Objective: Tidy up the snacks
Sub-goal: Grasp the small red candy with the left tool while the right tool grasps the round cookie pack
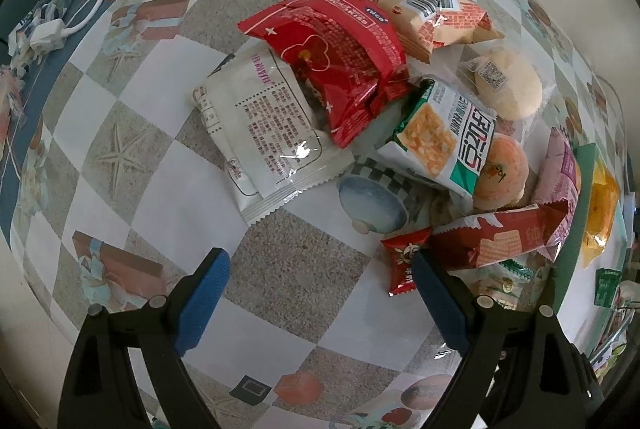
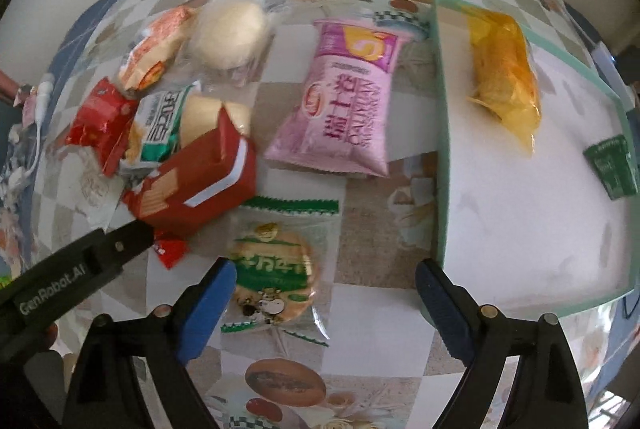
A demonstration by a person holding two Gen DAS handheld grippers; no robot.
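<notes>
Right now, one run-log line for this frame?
left gripper: open, empty | right gripper: open, above green cookie pack | tray: yellow pack, green packet

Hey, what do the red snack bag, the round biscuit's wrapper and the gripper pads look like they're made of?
Red snack bag: glossy plastic or foil film, going by its creases and glints. Round biscuit's wrapper: clear thin plastic with green zigzag-cut ends; the biscuit shows through. Gripper pads: matte blue, probably rubber or foam, on black hard-plastic fingers.

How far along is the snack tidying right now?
Barely begun. Done: a yellow packet and a small green packet lie in the green-rimmed tray. In hand: nothing; the right gripper hangs open over a green biscuit packet. Left: the pink bag and the heap.
</notes>
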